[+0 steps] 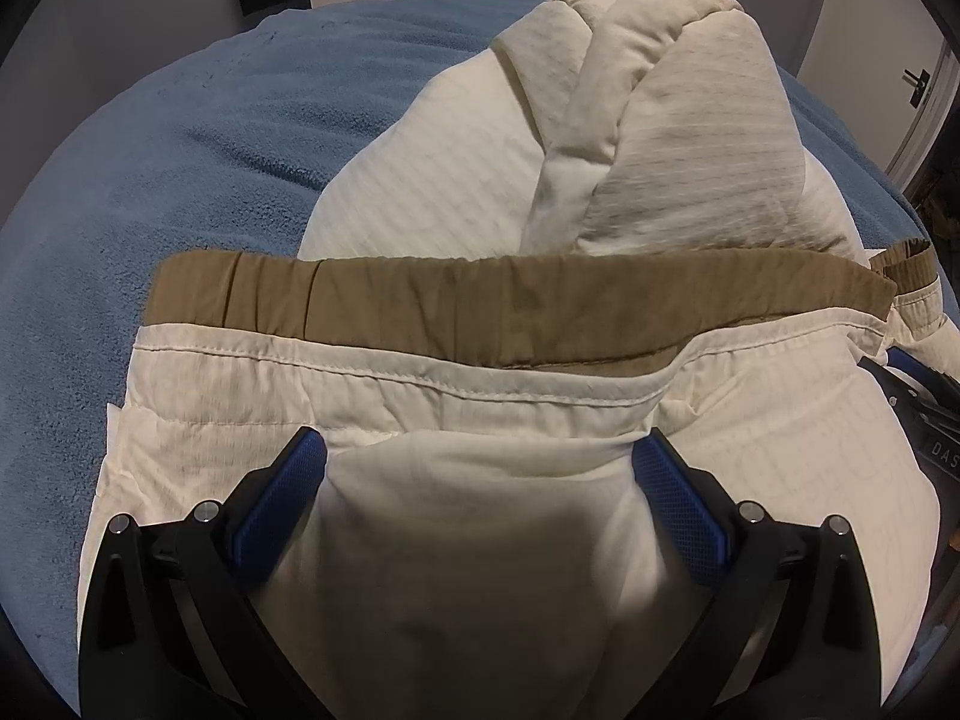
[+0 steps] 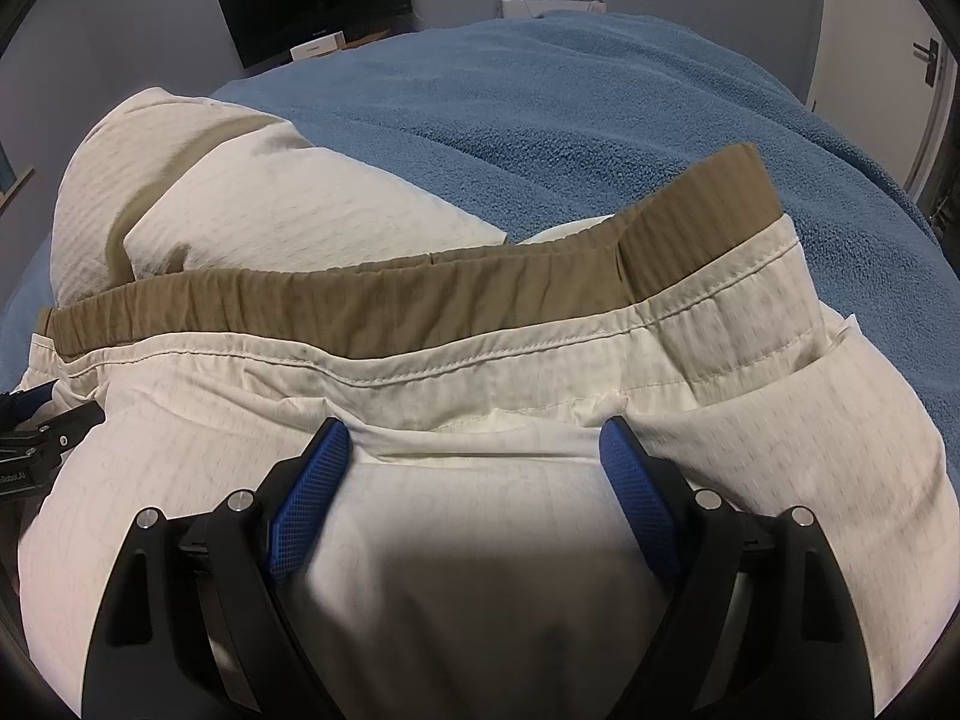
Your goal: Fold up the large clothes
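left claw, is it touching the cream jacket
Touching. The left wrist view shows the left claw wide open, both blue pads pressed into the cream jacket bulging between them.

surface: bed with blue fleece blanket [image 1: 198,138] | on it: cream jacket [image 1: 660,138] with tan band [image 1: 510,306], lying bunched | blanket wrinkled beside jacket

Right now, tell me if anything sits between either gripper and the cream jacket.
Nothing visible does. The left gripper and right gripper each straddle a bulge of the jacket just below its tan hem band, cloth directly between open fingers.
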`<state>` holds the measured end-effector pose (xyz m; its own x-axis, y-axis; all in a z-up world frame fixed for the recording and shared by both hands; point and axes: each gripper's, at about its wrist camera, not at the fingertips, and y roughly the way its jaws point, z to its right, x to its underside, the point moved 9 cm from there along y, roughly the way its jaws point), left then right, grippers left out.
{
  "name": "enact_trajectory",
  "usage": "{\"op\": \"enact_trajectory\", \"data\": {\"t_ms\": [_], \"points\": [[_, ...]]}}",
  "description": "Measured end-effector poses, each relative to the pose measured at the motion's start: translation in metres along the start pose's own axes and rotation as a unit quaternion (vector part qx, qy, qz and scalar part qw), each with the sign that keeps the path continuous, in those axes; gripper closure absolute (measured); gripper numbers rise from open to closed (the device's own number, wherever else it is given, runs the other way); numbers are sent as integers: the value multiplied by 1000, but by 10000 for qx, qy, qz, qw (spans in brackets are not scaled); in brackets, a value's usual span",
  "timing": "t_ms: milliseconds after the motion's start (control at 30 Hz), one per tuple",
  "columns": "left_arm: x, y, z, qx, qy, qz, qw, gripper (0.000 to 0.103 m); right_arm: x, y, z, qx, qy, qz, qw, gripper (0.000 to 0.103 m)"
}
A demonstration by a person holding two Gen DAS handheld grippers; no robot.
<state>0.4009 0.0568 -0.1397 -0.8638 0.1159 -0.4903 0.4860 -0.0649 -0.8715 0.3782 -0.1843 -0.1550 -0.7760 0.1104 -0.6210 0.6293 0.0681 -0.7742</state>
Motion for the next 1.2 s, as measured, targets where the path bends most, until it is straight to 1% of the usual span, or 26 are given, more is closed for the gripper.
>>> {"op": "enact_trajectory", "data": {"t_ms": [600,667,733,800,867,900,967,1067,1133,1200], "points": [[2,1,0,-8,3,42,10000,5,2,0,-1,23,17,146,9999,23],[3,0,-1,-11,2,70,10000,5,2,0,0,13,24,177,9998,23],[4,-4,0,-53,18,179,9998,5,3,-3,1,-35,51,253,9997,23],[8,-13,1,-167,45,260,9995,5,6,-15,1,-85,44,413,9991,23],[16,-29,3,-288,115,335,9990,5,11,-29,0,-176,-88,511,9985,22],[20,-35,4,-293,131,353,9989,6,14,-37,1,-247,-166,553,9980,22],[32,-57,11,-147,217,415,9988,7,25,-64,5,-367,-404,693,9961,22],[56,-90,30,122,633,435,9970,7,46,-102,15,-347,-830,837,9924,22],[77,-108,45,176,1045,413,9935,7,59,-122,23,-339,-967,879,9908,22],[101,-113,57,180,1359,239,9903,7,74,-135,34,-287,-986,834,9912,22]]}}
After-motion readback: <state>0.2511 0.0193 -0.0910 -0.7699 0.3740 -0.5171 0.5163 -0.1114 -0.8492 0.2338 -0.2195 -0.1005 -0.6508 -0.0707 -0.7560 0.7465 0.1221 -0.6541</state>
